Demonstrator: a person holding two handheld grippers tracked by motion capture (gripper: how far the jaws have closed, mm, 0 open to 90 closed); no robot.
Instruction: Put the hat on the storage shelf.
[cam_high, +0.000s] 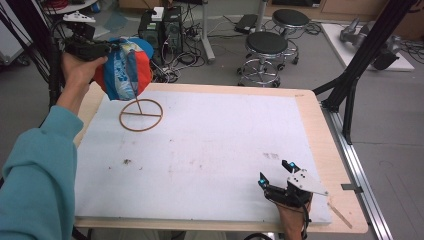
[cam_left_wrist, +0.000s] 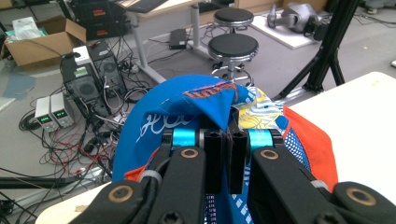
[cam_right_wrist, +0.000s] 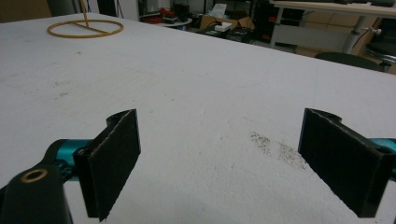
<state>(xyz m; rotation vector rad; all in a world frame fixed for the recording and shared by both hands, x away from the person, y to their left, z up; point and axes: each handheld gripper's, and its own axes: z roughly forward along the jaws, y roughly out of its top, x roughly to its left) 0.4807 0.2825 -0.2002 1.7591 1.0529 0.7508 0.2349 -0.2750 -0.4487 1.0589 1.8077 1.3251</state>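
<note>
My left claw (cam_left_wrist: 224, 161) was clamped on a fold of the blue-and-orange cap (cam_high: 125, 67), holding it in the air above the wooden ring stand (cam_high: 141, 115) at the far left of the white surface (cam_high: 210, 150). My right claw (cam_high: 277, 172) sat near the front right edge with its jaws wide apart and nothing between them.

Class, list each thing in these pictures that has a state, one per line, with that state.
Left tongs: shut on the cap's fabric.
Cap: lifted, draped over the stand's post.
Wooden ring stand: upright on the table.
Right tongs: open, empty, low over the table.
</note>
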